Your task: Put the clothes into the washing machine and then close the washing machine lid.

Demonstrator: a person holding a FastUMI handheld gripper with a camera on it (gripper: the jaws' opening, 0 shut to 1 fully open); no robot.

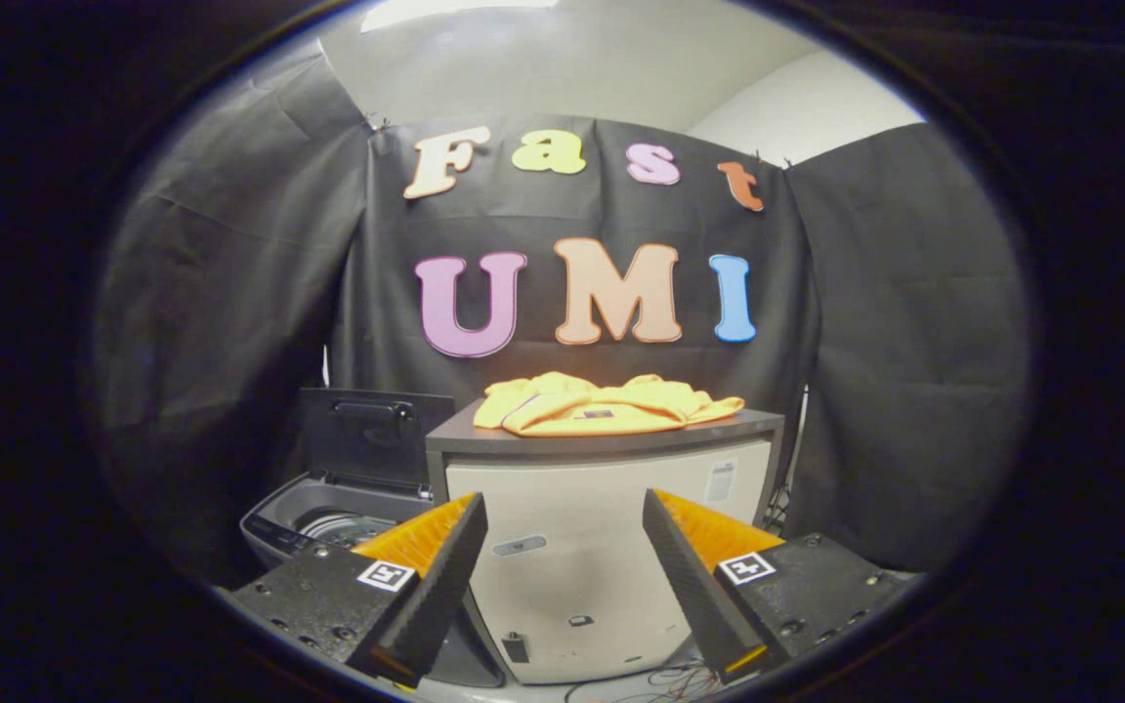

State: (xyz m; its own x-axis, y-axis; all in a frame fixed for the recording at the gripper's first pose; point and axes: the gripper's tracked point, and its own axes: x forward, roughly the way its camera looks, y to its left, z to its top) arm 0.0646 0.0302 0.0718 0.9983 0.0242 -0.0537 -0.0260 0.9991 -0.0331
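A folded yellow garment [602, 403] lies on top of a white cabinet with a dark top [611, 444], beyond and above my fingers. To the cabinet's left stands a low grey washing machine [328, 522] with its lid [374, 436] raised upright, and its drum opening shows below the lid. My gripper [562, 517] is open with nothing between its fingers, held well short of the cabinet's front face.
Black cloth walls close the booth behind and on both sides. Some cables [660, 679] lie on the floor at the cabinet's foot, and more hang at its right side [779, 508].
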